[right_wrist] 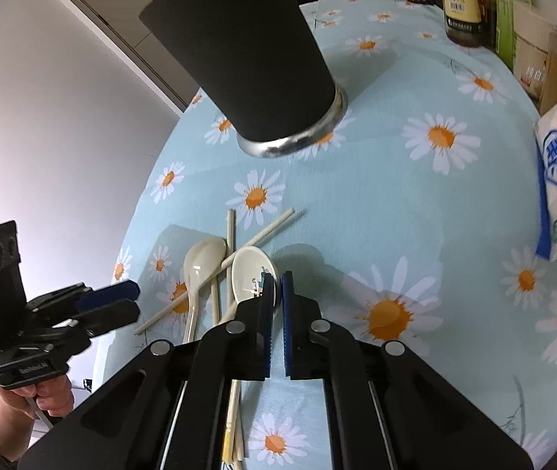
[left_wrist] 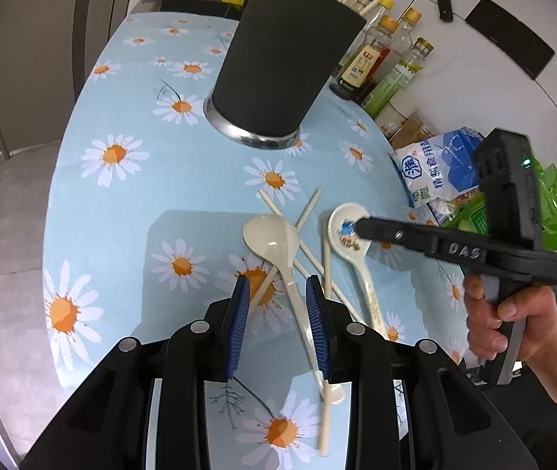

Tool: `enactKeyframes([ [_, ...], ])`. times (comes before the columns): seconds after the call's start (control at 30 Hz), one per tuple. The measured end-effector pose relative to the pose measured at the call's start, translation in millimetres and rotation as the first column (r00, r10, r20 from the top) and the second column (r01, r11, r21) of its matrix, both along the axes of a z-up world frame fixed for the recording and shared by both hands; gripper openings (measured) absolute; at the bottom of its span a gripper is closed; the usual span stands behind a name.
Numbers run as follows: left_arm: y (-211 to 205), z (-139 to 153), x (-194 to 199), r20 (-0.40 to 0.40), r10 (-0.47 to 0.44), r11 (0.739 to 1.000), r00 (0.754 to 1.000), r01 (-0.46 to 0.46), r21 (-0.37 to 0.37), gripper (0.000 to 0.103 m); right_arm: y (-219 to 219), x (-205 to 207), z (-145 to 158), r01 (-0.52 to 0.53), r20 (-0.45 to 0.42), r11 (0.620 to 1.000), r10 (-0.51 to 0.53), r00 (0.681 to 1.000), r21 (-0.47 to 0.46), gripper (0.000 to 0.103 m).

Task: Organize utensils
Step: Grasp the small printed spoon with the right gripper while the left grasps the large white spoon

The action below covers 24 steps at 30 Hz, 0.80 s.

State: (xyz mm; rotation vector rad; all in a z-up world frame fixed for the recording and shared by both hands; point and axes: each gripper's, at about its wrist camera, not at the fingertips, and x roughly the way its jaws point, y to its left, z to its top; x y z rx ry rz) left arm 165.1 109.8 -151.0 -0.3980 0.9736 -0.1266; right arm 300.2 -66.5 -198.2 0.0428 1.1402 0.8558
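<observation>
A tall black utensil holder (left_wrist: 278, 62) (right_wrist: 247, 55) with a steel base stands mid-table. In front of it lie a plain cream spoon (left_wrist: 272, 237) (right_wrist: 200, 258), a painted spoon (left_wrist: 343, 223) (right_wrist: 249, 270) and crossed pale chopsticks (left_wrist: 309, 211) (right_wrist: 270, 229). My right gripper (right_wrist: 277, 278) (left_wrist: 358, 227) is shut on the rim of the painted spoon's bowl, which rests on the cloth. My left gripper (left_wrist: 276, 286) (right_wrist: 137, 299) hovers over the plain spoon's handle with its blue pads apart, gripping nothing.
A daisy-print blue cloth (left_wrist: 121, 203) covers the table, which drops off at the left. Sauce bottles (left_wrist: 364, 62), a white salt bag (left_wrist: 438, 168) and a green packet (left_wrist: 556, 203) crowd the right side. A person's hand (left_wrist: 501, 313) holds the right gripper's handle.
</observation>
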Motion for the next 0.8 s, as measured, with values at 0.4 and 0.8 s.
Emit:
enactKeyframes([
  [0.4, -34, -11, 17, -0.138, 0.03, 0.998, 0.99, -0.022, 0.06, 0.028, -34, 15, 27, -0.005, 0.051, 0.999, 0.003, 0.999, 0.045, 0.005],
  [0.8, -51, -20, 46, -0.289, 0.137, 0.983, 0.948, -0.094, 0.156, 0.028, -61, 25, 51, -0.053, 0.082, 0.992, 0.044, 0.996, 0.111, 0.005],
])
